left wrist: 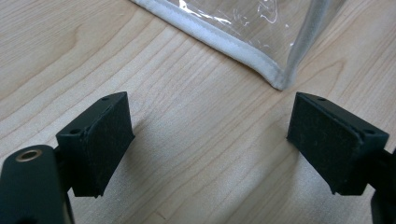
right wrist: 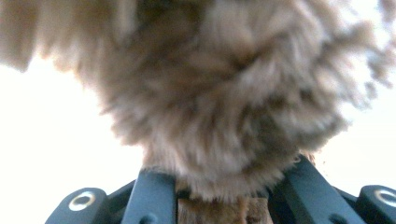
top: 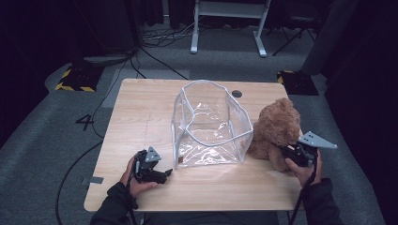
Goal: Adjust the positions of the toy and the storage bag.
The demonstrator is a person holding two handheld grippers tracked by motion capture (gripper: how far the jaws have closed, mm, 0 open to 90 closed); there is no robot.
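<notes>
While the right hand-held gripper (top: 292, 151) pinches one brown teddy bear (top: 276, 125) at about four o'clock on the tabletop (top: 141, 112), its jaws clamped into the fur, the left hand-held gripper (top: 162, 176) rests spread and empty at seven o'clock, beside one clear plastic bag (top: 209, 124) at centre.
</notes>
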